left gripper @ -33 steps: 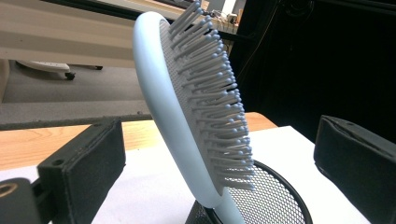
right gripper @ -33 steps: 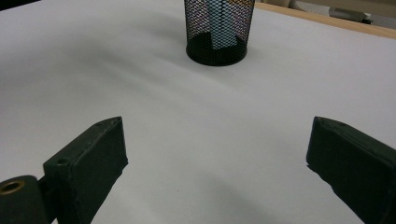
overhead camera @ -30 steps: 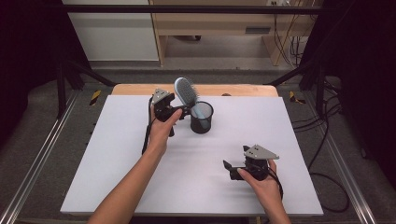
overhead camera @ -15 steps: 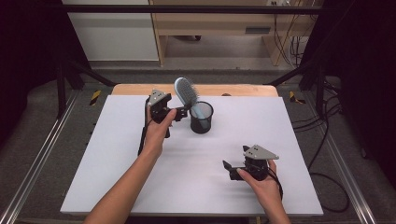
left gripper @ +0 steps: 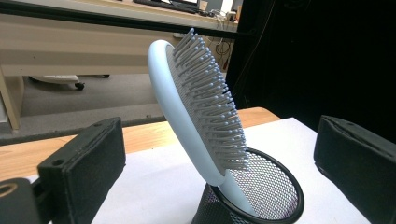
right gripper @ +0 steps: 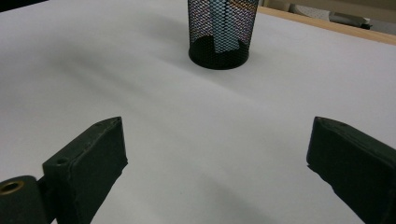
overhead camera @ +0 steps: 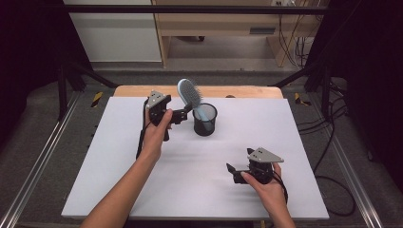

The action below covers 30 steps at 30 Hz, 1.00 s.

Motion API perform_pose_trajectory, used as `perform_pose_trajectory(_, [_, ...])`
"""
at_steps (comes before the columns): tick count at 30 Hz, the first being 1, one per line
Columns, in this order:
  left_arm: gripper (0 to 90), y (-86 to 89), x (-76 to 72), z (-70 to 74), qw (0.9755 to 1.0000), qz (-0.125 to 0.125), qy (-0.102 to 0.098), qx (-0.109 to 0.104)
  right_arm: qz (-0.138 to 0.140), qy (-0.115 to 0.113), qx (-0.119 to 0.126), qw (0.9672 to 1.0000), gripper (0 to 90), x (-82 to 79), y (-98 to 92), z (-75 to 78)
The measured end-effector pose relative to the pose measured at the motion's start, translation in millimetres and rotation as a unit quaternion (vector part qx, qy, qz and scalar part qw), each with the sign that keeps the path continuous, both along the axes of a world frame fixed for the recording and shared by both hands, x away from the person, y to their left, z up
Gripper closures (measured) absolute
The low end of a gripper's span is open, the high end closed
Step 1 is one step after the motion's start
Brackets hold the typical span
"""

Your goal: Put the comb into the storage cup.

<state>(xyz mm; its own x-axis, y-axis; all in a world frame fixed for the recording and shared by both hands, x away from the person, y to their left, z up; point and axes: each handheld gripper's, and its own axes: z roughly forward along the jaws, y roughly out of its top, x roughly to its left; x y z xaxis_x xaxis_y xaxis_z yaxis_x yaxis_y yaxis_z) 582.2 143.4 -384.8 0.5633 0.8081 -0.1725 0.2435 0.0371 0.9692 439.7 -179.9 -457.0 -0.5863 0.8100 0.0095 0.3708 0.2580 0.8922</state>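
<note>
Judging hairbrush (left gripper: pixel 196 116) already parked in mesh cup (overhead camera: pixel 205 119) | my left gripper (overhead camera: pixel 187 112) released beside it | right gripper (overhead camera: pixel 231 170) released, idle.

Overhead forward-down view; both gripper views low, close, sharing the mesh cup (right gripper: pixel 217 35).

Hairbrush standing in a mesh cup

A pale blue paddle hairbrush (overhead camera: pixel 188 91) with grey bristles stands handle-down in a black wire-mesh cup (overhead camera: pixel 205 119), leaning left over the rim; the cup sits upright near the far edge of the white table (overhead camera: pixel 142 190).
</note>
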Motion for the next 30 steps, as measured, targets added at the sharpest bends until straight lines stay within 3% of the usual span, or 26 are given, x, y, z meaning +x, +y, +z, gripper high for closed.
perform_pose_trajectory(30, [1.7,21.0,-16.4,13.2,0.9995,0.005,-0.019,0.025,-0.001,-0.002,0.000,1.0000,4.2,-0.5,-0.1,0.5])
